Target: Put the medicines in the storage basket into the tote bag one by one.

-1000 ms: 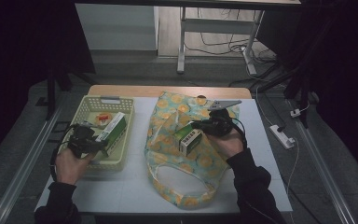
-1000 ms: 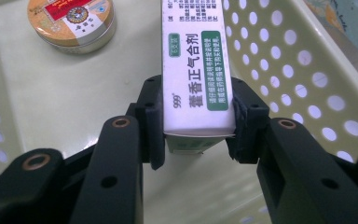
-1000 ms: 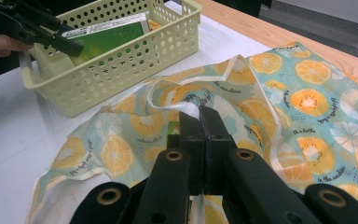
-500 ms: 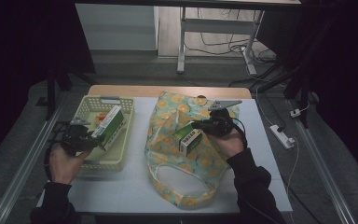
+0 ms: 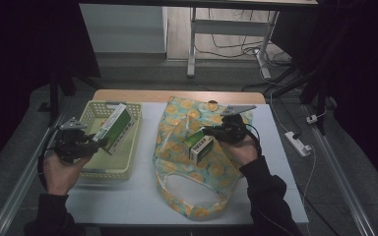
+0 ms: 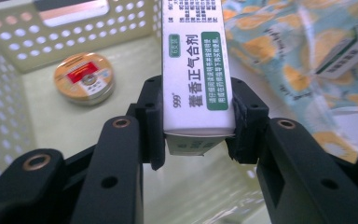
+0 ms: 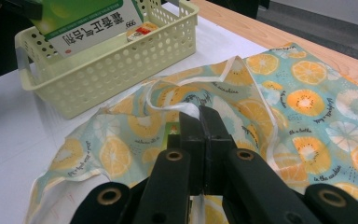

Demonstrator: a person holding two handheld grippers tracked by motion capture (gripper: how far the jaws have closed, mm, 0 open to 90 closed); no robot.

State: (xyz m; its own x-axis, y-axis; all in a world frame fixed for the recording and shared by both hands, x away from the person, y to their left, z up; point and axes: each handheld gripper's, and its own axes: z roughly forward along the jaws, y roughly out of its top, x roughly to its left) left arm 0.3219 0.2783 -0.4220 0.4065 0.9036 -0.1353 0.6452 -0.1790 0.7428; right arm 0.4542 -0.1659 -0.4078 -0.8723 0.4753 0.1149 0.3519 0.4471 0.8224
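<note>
Two green-and-white boxes: the left gripper's point(image 6: 198, 140) fingers clamp one point(image 6: 196, 70) above the yellow basket point(image 5: 128, 142) near the tabletop's left edge; one round tin point(image 6: 84, 78) lies inside. The right gripper's point(image 7: 199, 122) fingers pinch the fruit-print bag's point(image 7: 307, 102) rim mid-tabletop, beside the second box point(image 5: 200, 147).

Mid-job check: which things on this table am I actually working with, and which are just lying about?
In the job:
- left hand-held gripper, shut on the green-and-white medicine box
- right hand-held gripper, pinching the fruit-print cloth bag
- second medicine box at the bag
- yellow basket

Lying about:
- round tin in the basket
- power strip
</note>
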